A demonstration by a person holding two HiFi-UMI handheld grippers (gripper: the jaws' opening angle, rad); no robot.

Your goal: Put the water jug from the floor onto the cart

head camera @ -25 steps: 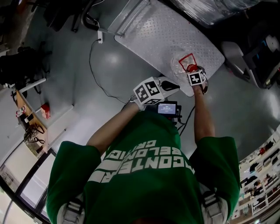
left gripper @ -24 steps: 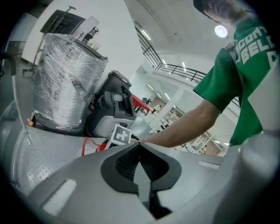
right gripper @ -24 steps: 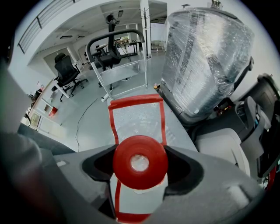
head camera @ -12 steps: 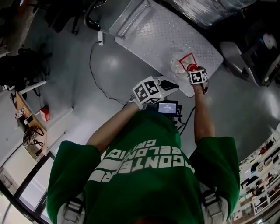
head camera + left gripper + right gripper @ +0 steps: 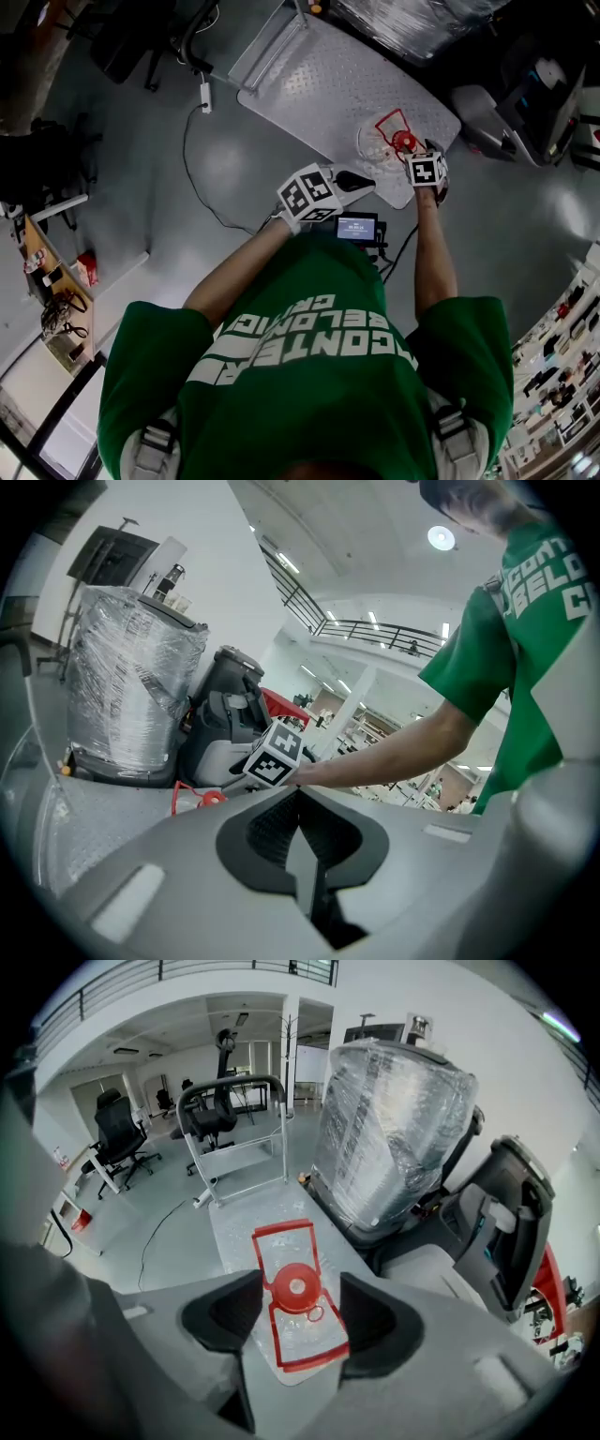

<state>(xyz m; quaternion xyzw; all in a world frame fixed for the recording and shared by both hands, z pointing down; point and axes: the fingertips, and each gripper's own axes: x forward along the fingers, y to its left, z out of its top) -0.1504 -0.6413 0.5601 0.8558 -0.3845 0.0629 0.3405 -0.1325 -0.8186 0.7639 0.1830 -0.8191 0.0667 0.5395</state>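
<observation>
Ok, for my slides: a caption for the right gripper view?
Right gripper, jaws apart but just closing a little with nothing between them, above the red-capped jug on the cart.

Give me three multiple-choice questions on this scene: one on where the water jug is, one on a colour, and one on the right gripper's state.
1. Where does the clear plastic water jug stand?
A on the grey floor
B on the silver tread-plate cart
C on a black office chair

2. What colour is the jug's round cap?
A blue
B white
C red

3. How is the right gripper?
A open
B shut on the jug's handle
C shut on a cable

Answers:
1. B, the jug sits on the cart's deck, near its edge.
2. C, the cap shows red in the right gripper view.
3. A, its jaws stand apart above the jug, having just closed a little, and nothing is pressed between them.
</observation>
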